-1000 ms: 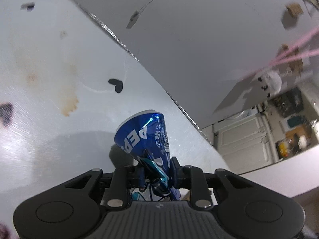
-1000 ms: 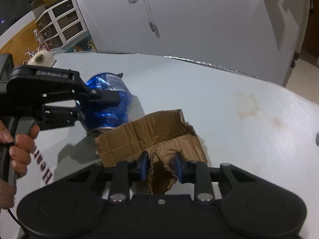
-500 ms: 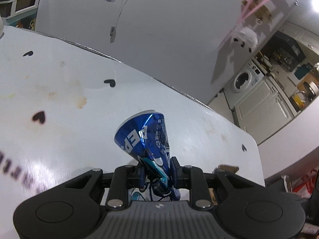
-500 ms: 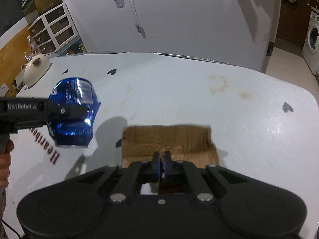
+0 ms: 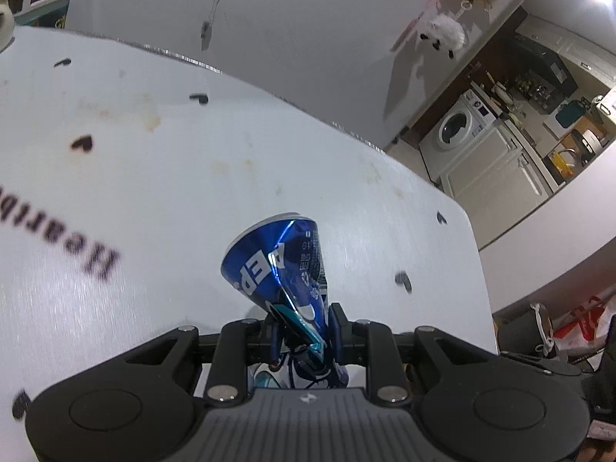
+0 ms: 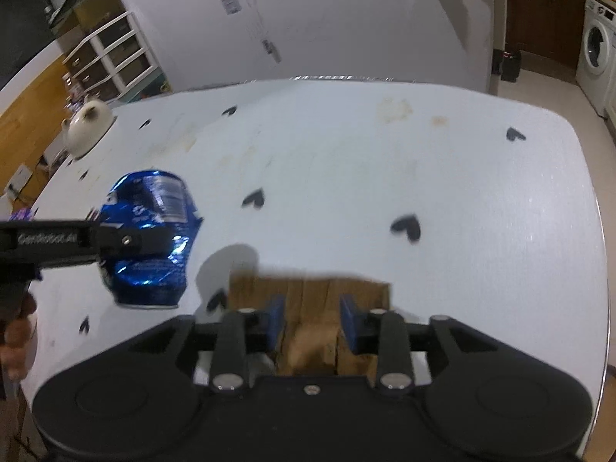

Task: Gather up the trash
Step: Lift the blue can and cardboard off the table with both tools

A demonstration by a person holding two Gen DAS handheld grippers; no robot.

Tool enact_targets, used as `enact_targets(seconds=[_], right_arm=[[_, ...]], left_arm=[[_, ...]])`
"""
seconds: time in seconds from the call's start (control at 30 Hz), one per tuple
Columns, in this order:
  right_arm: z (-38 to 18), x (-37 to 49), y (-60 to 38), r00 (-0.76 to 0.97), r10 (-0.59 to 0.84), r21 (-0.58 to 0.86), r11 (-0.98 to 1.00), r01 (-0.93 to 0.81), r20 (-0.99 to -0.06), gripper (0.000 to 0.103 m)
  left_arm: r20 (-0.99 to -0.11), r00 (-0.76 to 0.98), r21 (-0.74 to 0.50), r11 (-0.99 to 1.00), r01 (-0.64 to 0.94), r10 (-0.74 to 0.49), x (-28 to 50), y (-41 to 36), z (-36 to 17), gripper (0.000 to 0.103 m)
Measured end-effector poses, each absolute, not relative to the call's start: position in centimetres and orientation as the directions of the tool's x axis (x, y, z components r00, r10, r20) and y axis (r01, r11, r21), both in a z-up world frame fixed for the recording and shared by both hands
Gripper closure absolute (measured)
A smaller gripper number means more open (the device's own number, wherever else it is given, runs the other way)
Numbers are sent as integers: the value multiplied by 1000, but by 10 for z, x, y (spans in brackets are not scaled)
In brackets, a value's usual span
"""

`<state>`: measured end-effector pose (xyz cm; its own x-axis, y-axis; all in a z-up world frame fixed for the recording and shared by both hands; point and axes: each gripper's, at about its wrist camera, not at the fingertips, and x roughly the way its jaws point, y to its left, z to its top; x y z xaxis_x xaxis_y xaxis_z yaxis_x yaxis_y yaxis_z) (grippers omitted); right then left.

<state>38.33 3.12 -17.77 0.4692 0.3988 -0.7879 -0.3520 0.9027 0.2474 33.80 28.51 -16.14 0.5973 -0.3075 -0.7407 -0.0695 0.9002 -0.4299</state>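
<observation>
My left gripper [image 5: 302,327] is shut on a crushed blue Pepsi can [image 5: 279,265] and holds it above the white table [image 5: 154,200]. In the right wrist view the can [image 6: 148,238] hangs at the left in that gripper [image 6: 115,238], clear of the tabletop. My right gripper [image 6: 312,321] holds a piece of brown cardboard [image 6: 308,296] between its blue pads, lifted off the table; the jaws stand partly apart with the cardboard filling the gap.
The white table [image 6: 385,177] has black heart prints and brown stains. A white teapot [image 6: 88,123] stands at its far left edge. A washing machine [image 5: 462,123] and red bags [image 5: 577,323] lie beyond the table's right side.
Both grippers have risen and pulled back from the table. The right gripper closed on the cardboard and lifted it; its jaws now stand wider than half a second ago. The can stays gripped.
</observation>
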Motion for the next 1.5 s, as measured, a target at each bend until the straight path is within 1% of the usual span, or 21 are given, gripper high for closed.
enact_targets(seconds=[0.07,0.1,0.13,0.17,0.23,0.37,0.43,0.6,0.63,0.7,0.77,0.8,0.83,0.87,0.9,0.97,1.0,1.03,1.07,1.17,1.5], right_arm=[[-176,372,31,468,400,230,896,-379,-788,44],[-174,366,31,466,405,220,889,-401,-787,39],[-172,362,32,465,408,211,883,-419,-786,28],[-169,356,33,470,410,197,877,-438,-781,23],[-163,346,35,487,407,157,866,-475,-773,21],[-154,329,36,510,401,86,842,-532,-761,13],[-154,322,39,497,402,45,809,-586,-769,11],[-169,308,54,492,347,-135,692,-709,-799,12],[-173,306,58,497,339,-171,664,-728,-799,14],[-181,305,66,509,314,-232,621,-748,-801,21],[-187,308,72,508,307,-254,595,-763,-805,35],[-189,310,74,497,308,-249,587,-770,-811,38],[-192,312,76,484,307,-241,582,-777,-819,47],[-194,314,77,475,302,-237,580,-779,-826,52],[-197,317,78,465,295,-230,581,-781,-835,62],[-203,319,77,447,287,-209,594,-777,-848,77],[-205,321,77,436,281,-195,604,-773,-855,81],[-207,322,75,433,282,-184,616,-766,-856,83],[-206,322,73,433,291,-169,631,-757,-853,90],[-200,326,66,435,301,-124,687,-716,-848,98],[-162,334,41,461,352,61,843,-535,-814,99]], left_arm=[[-745,589,-433,898,-72,-312,333,283,-163,78],[-747,587,-433,898,-72,-313,330,283,-164,78],[-748,586,-433,898,-72,-313,328,283,-164,78],[-747,586,-434,898,-74,-313,325,283,-164,78],[-745,589,-436,897,-75,-313,321,284,-164,78],[-742,595,-437,895,-83,-307,314,288,-162,78],[-743,596,-438,895,-90,-304,313,289,-161,78],[-747,592,-441,892,-101,-303,312,289,-163,78],[-747,591,-442,891,-101,-304,312,288,-163,78],[-747,591,-442,892,-98,-305,312,287,-162,78],[-747,590,-442,892,-96,-307,311,286,-162,78],[-747,590,-443,892,-96,-307,311,286,-162,78],[-747,590,-442,892,-96,-307,311,286,-162,78],[-747,590,-442,892,-96,-307,311,285,-162,78],[-747,590,-442,892,-96,-307,311,285,-162,78],[-748,589,-441,892,-95,-307,311,285,-162,78],[-748,588,-441,893,-94,-308,311,284,-163,78],[-747,588,-441,893,-92,-308,311,284,-163,78],[-747,589,-439,894,-89,-308,310,283,-162,78],[-746,592,-427,901,-77,-303,308,279,-160,78],[-745,601,-376,927,-19,-289,296,264,-148,78]])
